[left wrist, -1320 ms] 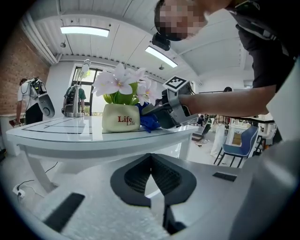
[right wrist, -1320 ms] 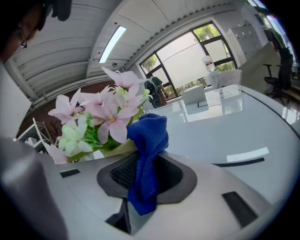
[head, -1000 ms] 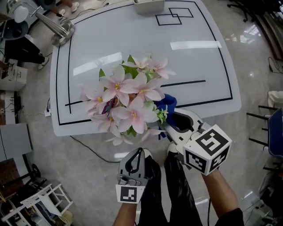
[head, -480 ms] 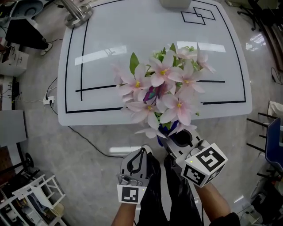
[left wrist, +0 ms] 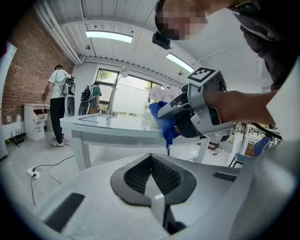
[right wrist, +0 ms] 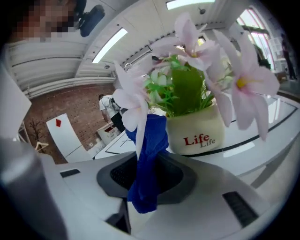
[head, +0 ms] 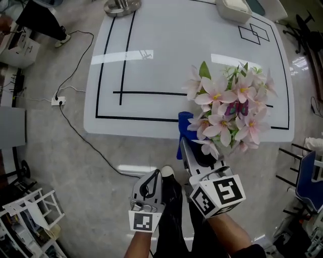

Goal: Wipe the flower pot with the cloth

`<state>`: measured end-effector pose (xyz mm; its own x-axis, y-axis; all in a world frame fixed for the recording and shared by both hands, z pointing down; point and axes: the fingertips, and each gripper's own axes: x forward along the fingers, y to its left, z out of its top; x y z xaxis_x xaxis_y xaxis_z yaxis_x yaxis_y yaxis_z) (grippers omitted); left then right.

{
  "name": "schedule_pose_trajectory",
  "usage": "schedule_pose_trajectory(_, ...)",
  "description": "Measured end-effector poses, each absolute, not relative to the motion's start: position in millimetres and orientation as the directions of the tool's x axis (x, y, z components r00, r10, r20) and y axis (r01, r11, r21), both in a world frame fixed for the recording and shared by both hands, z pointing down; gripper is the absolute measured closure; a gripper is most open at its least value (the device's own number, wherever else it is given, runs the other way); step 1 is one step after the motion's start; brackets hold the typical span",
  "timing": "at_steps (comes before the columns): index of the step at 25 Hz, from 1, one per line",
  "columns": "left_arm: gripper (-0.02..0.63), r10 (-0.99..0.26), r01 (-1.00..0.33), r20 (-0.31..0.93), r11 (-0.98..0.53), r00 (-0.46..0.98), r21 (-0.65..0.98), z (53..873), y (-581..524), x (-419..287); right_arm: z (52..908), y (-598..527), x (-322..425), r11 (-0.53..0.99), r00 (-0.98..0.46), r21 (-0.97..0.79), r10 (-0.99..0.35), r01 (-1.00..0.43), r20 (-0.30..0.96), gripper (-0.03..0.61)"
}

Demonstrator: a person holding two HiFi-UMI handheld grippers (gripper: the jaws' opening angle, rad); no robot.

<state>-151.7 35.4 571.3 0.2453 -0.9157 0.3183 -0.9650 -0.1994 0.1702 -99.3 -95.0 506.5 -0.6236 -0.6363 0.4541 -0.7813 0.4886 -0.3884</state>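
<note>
Pink artificial flowers (head: 229,108) stand near the front right of the white table (head: 151,65) and hide their pot from above. In the right gripper view the cream pot (right wrist: 197,131), printed "Life", stands close ahead on the table edge. My right gripper (head: 183,143) is shut on a blue cloth (head: 184,126) just left of the flowers; the cloth (right wrist: 147,154) hangs from the right gripper (right wrist: 146,161) beside the pot, contact unclear. My left gripper (head: 153,175) hangs low off the table; the left gripper (left wrist: 151,154) is shut on nothing.
A metal lamp base (head: 121,6) and a white box (head: 234,9) sit at the table's far edge. A power strip with a cable (head: 56,100) lies on the floor at left. A blue chair (head: 309,176) stands at right. People (left wrist: 58,103) stand far off.
The head view has swung, so the flowers now show at the right. The blue cloth, earlier right of the flowers, now shows at their left. The left gripper stays low.
</note>
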Motion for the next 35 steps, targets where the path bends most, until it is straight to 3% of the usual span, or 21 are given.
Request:
schedule_pose_trajectory(9,0.607,-0.936,-0.971,0.292,-0.145,0.196,0.188,558.3,29.2,-205.8,486.7,-137.1,-148.2,0.403,-0.554,-0.410,-0.743,-0.818,0.375,0.480)
schedule_pose_trajectory(18,0.607,-0.934,-0.968,0.288,-0.162,0.213,0.191,556.8,16.1,-225.1,499.7,-163.7,-135.8,0.217,-0.434,-0.473,-0.798,-0.854,0.417,0.480)
schedule_pose_trajectory(35,0.607,-0.911,-0.951,0.287,-0.253,0.296,0.177,546.4,7.8,-175.0,499.8,-114.8,-90.0,0.286,-0.437,-0.373,-0.790,-0.883,0.430,0.480)
